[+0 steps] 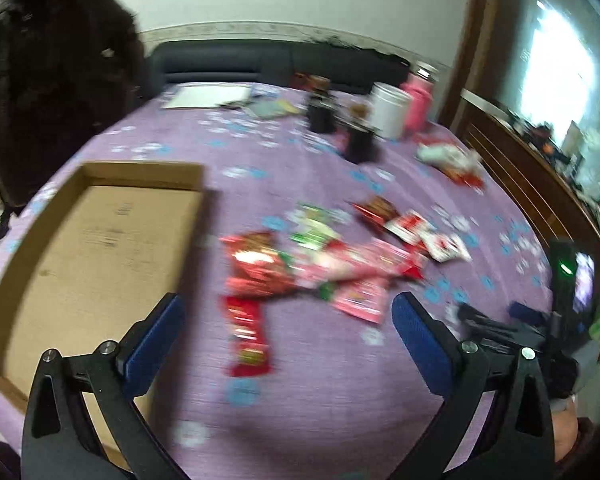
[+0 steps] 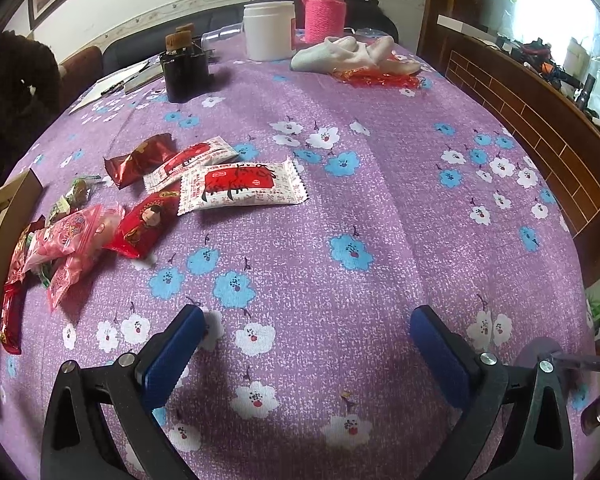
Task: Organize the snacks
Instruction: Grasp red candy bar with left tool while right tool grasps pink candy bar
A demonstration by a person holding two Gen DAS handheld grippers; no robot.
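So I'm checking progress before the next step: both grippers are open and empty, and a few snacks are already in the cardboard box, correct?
Not quite. The cardboard box holds no snacks; the left wrist view shows its bare bottom. The snacks lie on the purple tablecloth beside it. The rest stands: the left gripper and right gripper are both open and empty.

Snack packets loose on the table, all lying flat: white packet with red panel (image 2: pixel 242 190), a second one like it (image 2: pixel 190 164) just behind, dark red foil packet (image 2: pixel 140 158), red packet with cartoon figure (image 2: pixel 146 222), pink bags (image 2: pixel 70 248) overlapping. Shallow open cardboard box (image 1: pixel 96 248) just left of the pile.
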